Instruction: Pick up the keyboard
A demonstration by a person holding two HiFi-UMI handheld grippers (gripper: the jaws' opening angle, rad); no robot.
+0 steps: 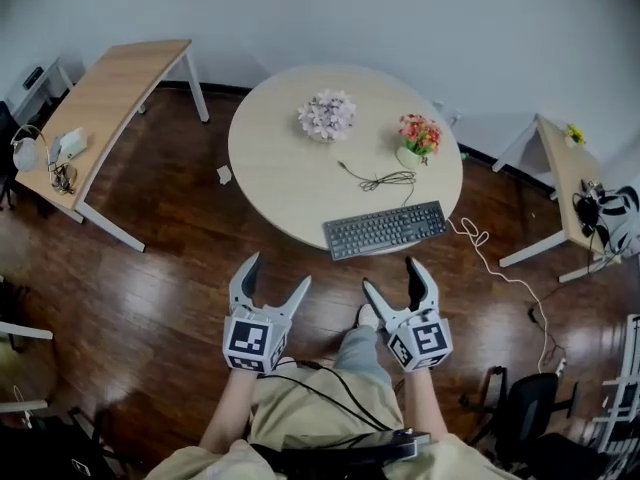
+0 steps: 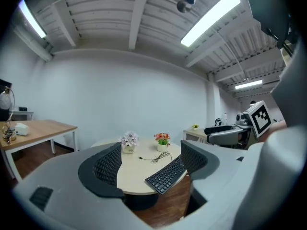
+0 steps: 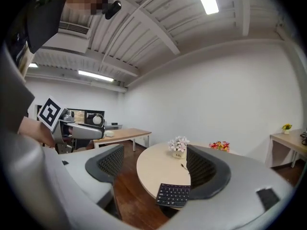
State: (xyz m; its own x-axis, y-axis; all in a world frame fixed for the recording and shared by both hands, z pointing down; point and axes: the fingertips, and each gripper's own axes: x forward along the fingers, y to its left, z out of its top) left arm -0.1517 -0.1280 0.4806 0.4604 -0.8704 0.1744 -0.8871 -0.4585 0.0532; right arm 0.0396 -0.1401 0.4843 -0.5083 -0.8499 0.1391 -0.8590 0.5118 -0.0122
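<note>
A black keyboard lies at the near edge of the round beige table, partly overhanging it. Both grippers hover over the wooden floor, short of the table. My left gripper is open and empty, to the keyboard's lower left. My right gripper is also open and empty, just below the keyboard. In the left gripper view the keyboard shows between the spread jaws, well ahead of them. In the right gripper view the keyboard lies low, near the right jaw, with its right end hidden.
On the table stand a pot of pale flowers and a pot of red flowers, with a black cable behind the keyboard. A white cord trails across the floor. Wooden desks stand left and right.
</note>
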